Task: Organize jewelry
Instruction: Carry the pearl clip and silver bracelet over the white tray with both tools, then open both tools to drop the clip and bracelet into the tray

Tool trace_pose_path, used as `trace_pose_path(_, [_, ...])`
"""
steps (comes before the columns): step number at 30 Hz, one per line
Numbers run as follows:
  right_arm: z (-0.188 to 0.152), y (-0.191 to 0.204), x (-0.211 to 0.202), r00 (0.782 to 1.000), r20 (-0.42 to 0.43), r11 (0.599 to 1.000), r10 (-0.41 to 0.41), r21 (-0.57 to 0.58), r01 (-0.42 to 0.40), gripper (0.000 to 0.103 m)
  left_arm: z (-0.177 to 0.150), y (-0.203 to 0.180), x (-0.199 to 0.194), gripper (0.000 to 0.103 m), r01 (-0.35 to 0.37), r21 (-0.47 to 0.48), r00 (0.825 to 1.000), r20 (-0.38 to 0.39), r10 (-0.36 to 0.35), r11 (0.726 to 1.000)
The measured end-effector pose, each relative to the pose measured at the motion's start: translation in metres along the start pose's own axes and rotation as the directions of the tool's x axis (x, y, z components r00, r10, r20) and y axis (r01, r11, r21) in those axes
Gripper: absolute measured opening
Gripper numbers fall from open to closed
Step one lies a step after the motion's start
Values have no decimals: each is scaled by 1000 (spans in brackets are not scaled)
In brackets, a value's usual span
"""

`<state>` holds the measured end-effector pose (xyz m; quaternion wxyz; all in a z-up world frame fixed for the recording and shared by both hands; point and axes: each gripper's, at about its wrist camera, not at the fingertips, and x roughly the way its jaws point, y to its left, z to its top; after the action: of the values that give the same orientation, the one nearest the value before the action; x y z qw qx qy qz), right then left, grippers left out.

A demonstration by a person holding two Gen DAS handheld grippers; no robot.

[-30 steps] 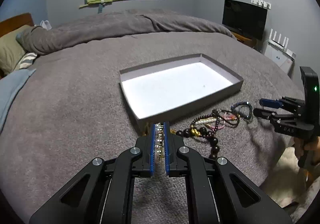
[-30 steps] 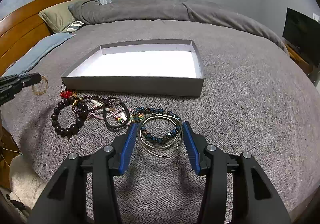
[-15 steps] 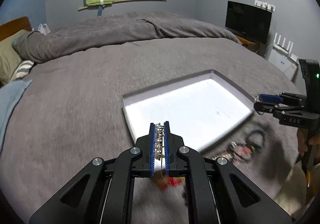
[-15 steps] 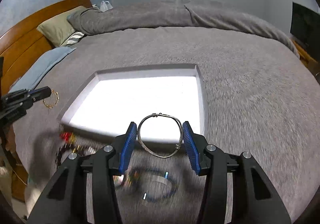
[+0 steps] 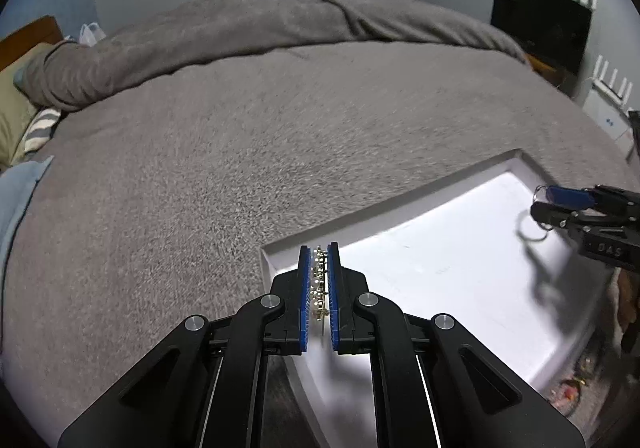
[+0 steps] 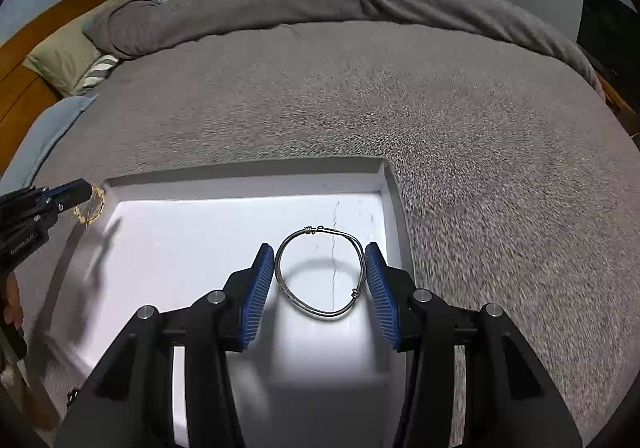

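Observation:
A shallow white tray (image 5: 448,204) (image 6: 248,178) lies on the grey bed. My left gripper (image 5: 319,248) is shut on a gold and pearl bracelet (image 5: 319,280), held over the tray's near left corner. In the right wrist view the same gripper shows at the left edge with the gold bracelet (image 6: 91,204) hanging from it. My right gripper (image 6: 320,248) is shut on a thin silver wire bangle (image 6: 320,272), pinched across its width and held above the tray's right part. It also shows in the left wrist view (image 5: 540,200), with the bangle (image 5: 540,224) dangling.
The grey bedspread (image 6: 440,108) spreads all round the tray. Some loose bracelets (image 5: 568,394) lie on the bed by the tray's near edge, blurred. Pillows (image 6: 68,56) and a wooden headboard are at the far left. A dark TV (image 5: 540,32) stands at the right.
Both grippers have lifted their bracelets from the pile on the bed and moved forward over the tray. The silver bangle left the blue beaded bracelet behind.

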<state>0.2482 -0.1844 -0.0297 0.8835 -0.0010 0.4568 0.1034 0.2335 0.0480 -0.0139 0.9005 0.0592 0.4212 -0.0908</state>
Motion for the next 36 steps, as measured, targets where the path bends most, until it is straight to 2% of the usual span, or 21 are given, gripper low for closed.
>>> trace_pose_path(4, [7, -1, 14, 999, -32, 1000, -14, 8, 14, 47, 3, 0, 18, 9, -17, 3, 999, -33, 17, 1000])
trace_pose_path(8, [7, 6, 19, 997, -54, 998, -48, -31, 46, 47, 0, -7, 28, 9, -44, 50, 998, -51, 47, 998])
trace_pose_path(12, [6, 9, 21, 996, -58, 997, -64, -41, 62, 47, 0, -12, 30, 9, -32, 58, 998, -50, 35, 998])
trace_pose_path(17, [6, 10, 22, 997, -59, 998, -55, -38, 53, 47, -5, -11, 40, 12, -17, 56, 995, -94, 22, 998])
trace_pose_path(18, [6, 10, 21, 997, -56, 998, -50, -37, 48, 48, -6, -9, 40, 15, -14, 47, 995, -95, 18, 999])
trace_pose_path(20, [6, 10, 20, 998, -51, 999, -41, -33, 39, 54, -8, -6, 35, 32, -1, 17, 997, -81, 2, 1000])
trace_pose_path(22, [6, 11, 18, 998, -47, 999, -34, -39, 32, 62, -8, -3, 28, 34, 16, -7, 998, -56, -16, 1000])
trace_pose_path(27, [1, 13, 5, 999, -23, 999, -26, -42, 25, 68, -9, -6, 13, 37, 30, -16, 999, -37, -30, 999])
trace_pose_path(32, [-7, 14, -26, 999, 38, 999, -18, -41, 19, 79, -16, -9, -20, 74, 33, -41, 999, 34, -32, 999])
trace_pose_path(34, [-11, 14, -41, 998, 68, 999, -14, -37, 17, 88, -19, -12, -31, 80, 29, -47, 998, 51, -26, 998])
trace_pose_path(36, [-16, 13, -58, 995, 101, 999, -11, -34, 14, 94, -26, -15, -44, 80, 29, -52, 998, 57, -26, 998])
